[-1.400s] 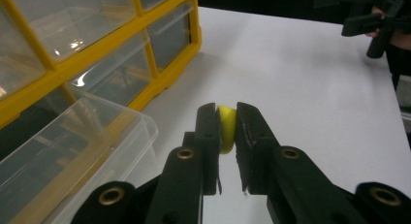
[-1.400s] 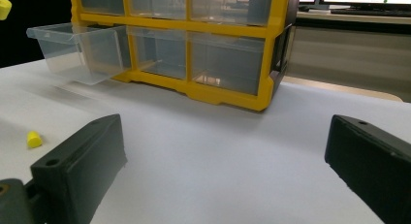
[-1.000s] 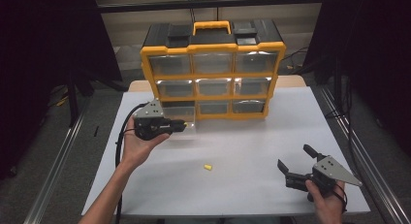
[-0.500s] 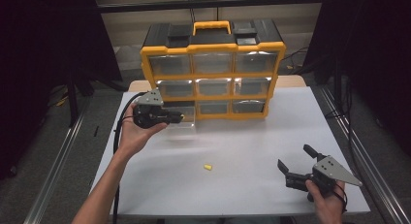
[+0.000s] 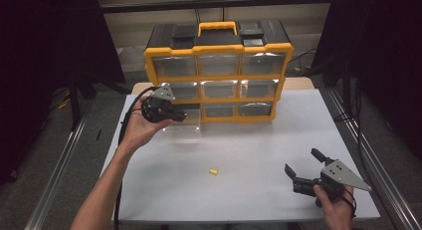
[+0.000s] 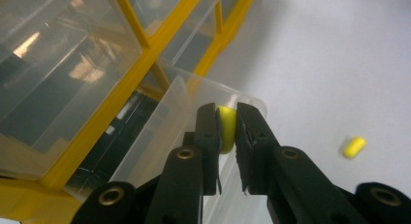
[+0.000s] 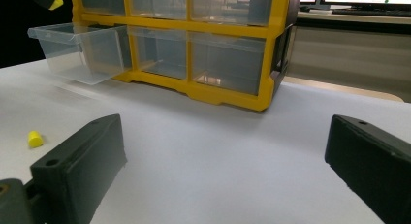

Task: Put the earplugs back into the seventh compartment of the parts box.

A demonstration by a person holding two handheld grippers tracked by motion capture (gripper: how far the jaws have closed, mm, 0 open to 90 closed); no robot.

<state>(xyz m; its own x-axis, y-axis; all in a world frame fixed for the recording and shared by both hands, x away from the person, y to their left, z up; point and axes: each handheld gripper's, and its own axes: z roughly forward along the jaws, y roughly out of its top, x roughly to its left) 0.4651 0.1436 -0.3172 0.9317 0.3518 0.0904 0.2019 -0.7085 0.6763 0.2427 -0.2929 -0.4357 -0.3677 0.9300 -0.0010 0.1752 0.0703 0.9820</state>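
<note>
My left gripper [image 5: 183, 115] [image 6: 227, 118] is shut on a small yellow earplug [image 6: 226, 127], held above the clear drawer [image 5: 185, 124] [image 6: 194, 112] [image 7: 82, 49] pulled out of the bottom left slot of the yellow organizer [image 5: 219, 51] [image 7: 228, 98]. A second yellow earplug [image 5: 213, 172] [image 6: 354, 147] [image 7: 34, 138] lies on the white table [image 5: 249, 150]. At the table's near right my right gripper [image 5: 302, 162] rests open, nothing between its jaws.
The organizer has three rows of clear drawers and a yellow handle [image 5: 217, 27] on top, standing at the table's far edge. Metal rails [image 5: 368, 155] run along both table sides. A black cable [image 5: 127, 120] trails from the left gripper.
My left gripper has moved up and toward the organizer with the earplug, now over the open drawer. The right gripper has stayed put.
</note>
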